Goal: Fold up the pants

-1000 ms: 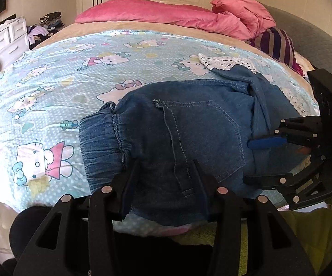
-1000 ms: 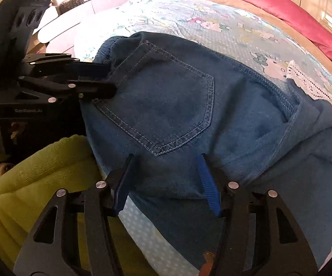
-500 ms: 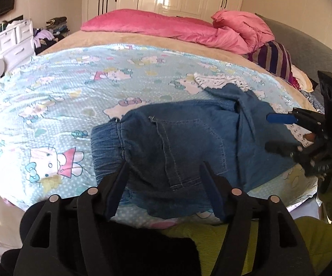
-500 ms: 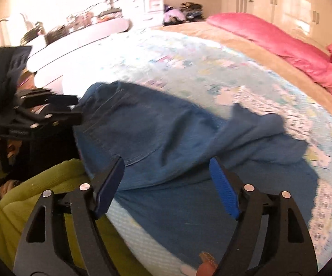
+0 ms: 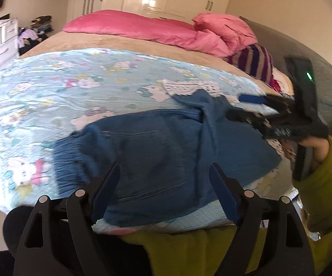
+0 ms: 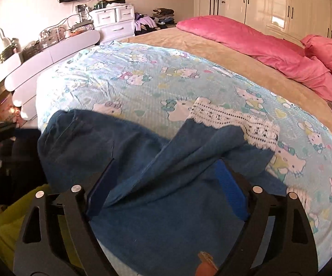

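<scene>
Both tools have pulled back from the dark blue denim pants (image 5: pixel 166 151); the left tool (image 5: pixel 163 191) and right tool (image 6: pixel 166 188) now spread wide, gripping nothing.

One pair of denim pants (image 5: pixel 166 151), two grippers, left (image 5: pixel 163 191) and right (image 6: pixel 166 188), two pink pillows (image 6: pixel 246 39), upper right.

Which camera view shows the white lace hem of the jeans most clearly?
The right wrist view. There the white lace hem lies near the middle of the picture, sharp enough to show its hole pattern, at the end of a leg of the jeans. The left wrist view shows it only small, far off and blurred.
</scene>
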`<act>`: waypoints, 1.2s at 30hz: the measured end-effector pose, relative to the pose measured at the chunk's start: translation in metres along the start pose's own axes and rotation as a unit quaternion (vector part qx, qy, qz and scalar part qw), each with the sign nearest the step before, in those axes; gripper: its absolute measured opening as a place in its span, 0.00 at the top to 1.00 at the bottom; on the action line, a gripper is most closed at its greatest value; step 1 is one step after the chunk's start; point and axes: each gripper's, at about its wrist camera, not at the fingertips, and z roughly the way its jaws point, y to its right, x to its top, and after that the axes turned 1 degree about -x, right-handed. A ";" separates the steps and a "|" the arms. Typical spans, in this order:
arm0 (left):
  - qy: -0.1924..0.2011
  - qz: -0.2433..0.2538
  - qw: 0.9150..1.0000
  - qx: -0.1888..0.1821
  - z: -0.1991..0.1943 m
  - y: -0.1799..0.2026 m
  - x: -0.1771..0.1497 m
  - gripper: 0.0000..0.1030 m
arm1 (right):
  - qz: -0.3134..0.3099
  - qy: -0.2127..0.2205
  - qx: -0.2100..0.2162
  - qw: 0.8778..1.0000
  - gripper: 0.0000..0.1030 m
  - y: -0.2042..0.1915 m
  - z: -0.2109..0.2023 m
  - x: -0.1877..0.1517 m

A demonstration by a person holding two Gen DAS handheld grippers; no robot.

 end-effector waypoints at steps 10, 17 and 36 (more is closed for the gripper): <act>-0.070 0.034 0.996 -0.050 0.067 0.045 0.014 0.23 | -0.026 -0.056 -0.014 0.998 0.18 0.011 0.068 0.054; -0.093 0.054 0.993 -0.054 0.111 0.064 0.021 0.43 | -0.028 -0.110 -0.062 0.992 0.18 0.026 0.137 0.075; -0.083 0.041 0.993 -0.068 0.130 0.052 0.009 0.79 | 0.108 -0.044 -0.058 0.991 0.93 0.103 0.122 0.082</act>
